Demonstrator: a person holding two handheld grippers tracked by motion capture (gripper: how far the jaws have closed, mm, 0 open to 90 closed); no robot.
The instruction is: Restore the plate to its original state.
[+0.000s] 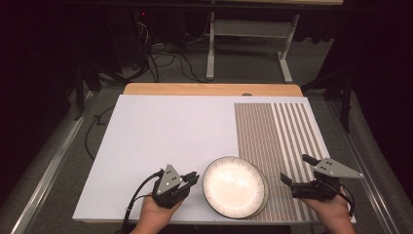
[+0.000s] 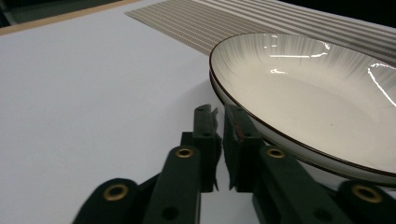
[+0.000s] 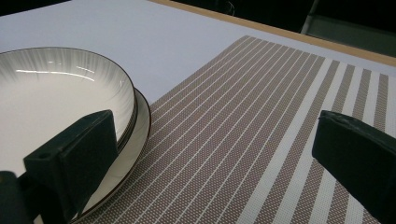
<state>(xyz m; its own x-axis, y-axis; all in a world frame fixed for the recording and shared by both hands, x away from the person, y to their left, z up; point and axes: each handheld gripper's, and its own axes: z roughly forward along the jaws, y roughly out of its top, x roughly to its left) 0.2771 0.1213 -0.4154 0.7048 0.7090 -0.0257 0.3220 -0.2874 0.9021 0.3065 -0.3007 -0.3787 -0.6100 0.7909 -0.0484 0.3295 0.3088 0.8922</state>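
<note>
Two hands come in from the near edge of the table (image 1: 160, 126), each holding a black gripper low over its white top. The left gripper (image 1: 191, 179) sits just beside the left rim of the plates, angled up and to the right toward them; its grey three-cornered plate faces upward and a cable trails back past the wrist. In the left gripper view its fingers (image 2: 205, 135) are pressed almost together with nothing between them, only a thin slit showing, their tips close to the plate rim but not clearly touching it.

The stacked plates (image 1: 234, 186) lie near the front edge, straddling the line where the white surface meets the striped placemat (image 1: 277, 136). In the right gripper view a shallow, dark-rimmed white plate (image 3: 56, 98) rests on a second one beneath.

The right gripper (image 1: 296, 170) hovers over the placemat, right of the plates and apart from them, pointing left and away from the person. Its fingers (image 3: 79, 158) are spread wide, holding nothing, with the striped mat showing between them.
</note>
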